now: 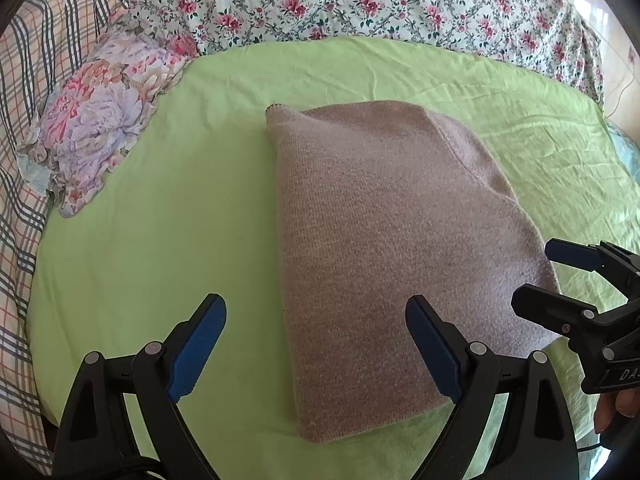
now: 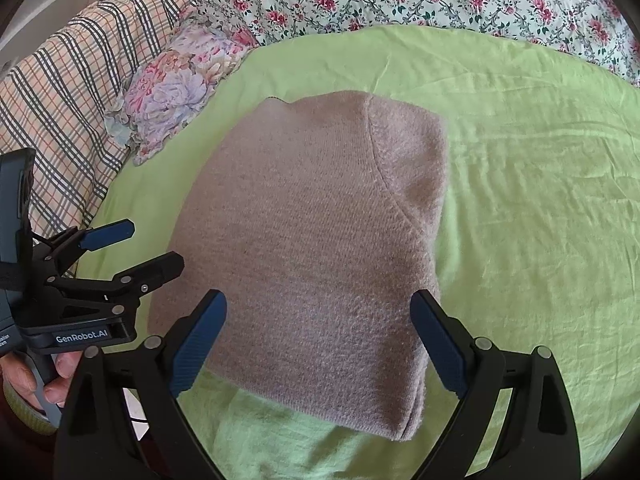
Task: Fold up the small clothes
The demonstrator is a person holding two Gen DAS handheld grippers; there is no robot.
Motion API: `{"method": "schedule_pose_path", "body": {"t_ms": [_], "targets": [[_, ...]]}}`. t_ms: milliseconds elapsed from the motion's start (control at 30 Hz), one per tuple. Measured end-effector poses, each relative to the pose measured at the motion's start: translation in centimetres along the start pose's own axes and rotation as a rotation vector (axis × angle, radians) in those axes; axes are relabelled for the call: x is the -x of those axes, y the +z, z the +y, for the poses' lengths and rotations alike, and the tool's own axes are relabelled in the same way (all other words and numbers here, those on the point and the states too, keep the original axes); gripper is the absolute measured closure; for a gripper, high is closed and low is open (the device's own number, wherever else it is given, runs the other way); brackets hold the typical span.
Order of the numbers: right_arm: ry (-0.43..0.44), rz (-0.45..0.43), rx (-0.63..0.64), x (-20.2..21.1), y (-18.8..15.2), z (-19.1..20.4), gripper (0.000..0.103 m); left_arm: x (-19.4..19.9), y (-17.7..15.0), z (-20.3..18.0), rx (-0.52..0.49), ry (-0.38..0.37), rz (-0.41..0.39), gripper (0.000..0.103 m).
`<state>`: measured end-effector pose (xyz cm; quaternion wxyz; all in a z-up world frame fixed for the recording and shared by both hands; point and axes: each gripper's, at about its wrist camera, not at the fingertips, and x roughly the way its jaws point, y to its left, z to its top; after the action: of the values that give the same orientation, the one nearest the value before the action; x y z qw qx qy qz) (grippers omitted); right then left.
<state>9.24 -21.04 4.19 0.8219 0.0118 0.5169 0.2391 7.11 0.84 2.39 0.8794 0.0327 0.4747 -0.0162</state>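
Pinkish-beige knitted garment lying mid lime-green bed sheet, already folded into compact rectangle. Left gripper and right gripper hovering near edge, jaws apart, gripping nothing. Folding seemingly finished; possibly final halving or setting aside remaining.

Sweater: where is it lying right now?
The folded sweater lies flat mid-frame in both views on the green sheet, right of the floral pillow, with both open tools held just short of its near edge.
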Motion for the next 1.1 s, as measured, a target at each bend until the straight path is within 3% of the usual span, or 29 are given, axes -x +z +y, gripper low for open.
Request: {"method": "schedule_pose_path", "body": {"t_ms": [1100], "targets": [[0.019, -0.018, -0.017, 0.45, 0.47, 0.05, 0.010, -0.11, 0.48, -0.42, -0.013, -0.012, -0.011, 0.011]]}}
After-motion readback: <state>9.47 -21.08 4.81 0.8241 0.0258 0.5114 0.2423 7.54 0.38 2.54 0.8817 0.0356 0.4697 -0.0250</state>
